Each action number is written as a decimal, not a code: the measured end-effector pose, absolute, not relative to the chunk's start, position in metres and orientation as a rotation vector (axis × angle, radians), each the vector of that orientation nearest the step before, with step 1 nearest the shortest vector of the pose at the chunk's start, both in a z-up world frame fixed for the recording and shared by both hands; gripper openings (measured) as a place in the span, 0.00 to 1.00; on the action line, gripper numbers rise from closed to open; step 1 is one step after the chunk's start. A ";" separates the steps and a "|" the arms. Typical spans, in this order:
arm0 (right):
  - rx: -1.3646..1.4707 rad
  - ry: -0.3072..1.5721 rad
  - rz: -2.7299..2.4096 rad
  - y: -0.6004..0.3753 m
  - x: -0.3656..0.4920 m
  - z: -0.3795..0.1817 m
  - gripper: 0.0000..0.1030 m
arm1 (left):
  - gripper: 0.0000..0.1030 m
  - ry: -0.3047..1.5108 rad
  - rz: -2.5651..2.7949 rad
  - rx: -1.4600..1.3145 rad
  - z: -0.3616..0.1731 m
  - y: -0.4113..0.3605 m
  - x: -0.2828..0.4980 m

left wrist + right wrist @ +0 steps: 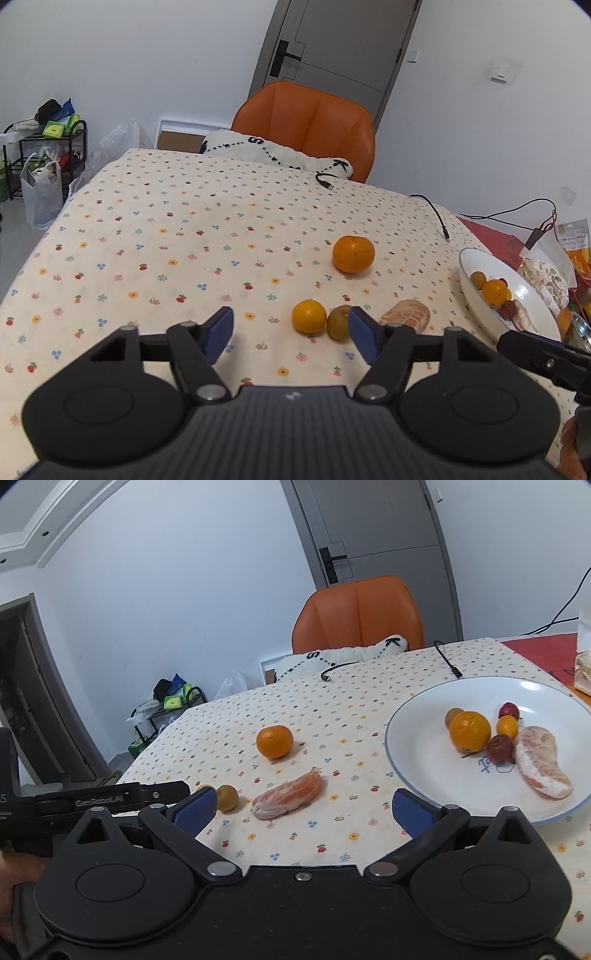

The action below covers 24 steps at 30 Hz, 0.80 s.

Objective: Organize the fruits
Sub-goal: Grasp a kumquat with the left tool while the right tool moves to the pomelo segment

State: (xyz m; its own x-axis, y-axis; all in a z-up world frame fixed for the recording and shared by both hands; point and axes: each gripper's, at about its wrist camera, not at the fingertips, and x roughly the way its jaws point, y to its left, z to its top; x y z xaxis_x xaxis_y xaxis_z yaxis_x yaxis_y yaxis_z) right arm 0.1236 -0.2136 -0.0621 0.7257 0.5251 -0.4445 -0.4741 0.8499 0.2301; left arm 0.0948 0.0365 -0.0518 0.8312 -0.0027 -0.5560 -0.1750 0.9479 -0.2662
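Left tongs (pixel 291 334) apart, empty, over two small oranges (pixel 309 316); right tongs (pixel 302 810) wide apart, empty, over a pomelo segment (pixel 286 799); plate (pixel 417 746) near table's right edge holds fruit.

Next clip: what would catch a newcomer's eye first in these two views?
Probably the white plate at the table's right, already holding small fruits and a peeled citrus segment. Loose on the flowered cloth lie an orange, two smaller fruits and another peeled segment. Behind stands a bright orange chair.
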 end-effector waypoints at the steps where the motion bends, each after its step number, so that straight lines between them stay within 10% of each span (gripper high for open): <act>1: 0.102 0.524 0.553 -0.212 0.125 -0.062 0.99 | 0.61 0.584 0.093 -0.315 -0.052 0.037 0.096; 24: 0.024 0.560 0.582 -0.165 0.142 -0.070 0.92 | 0.21 0.600 0.049 -0.330 -0.071 0.037 0.121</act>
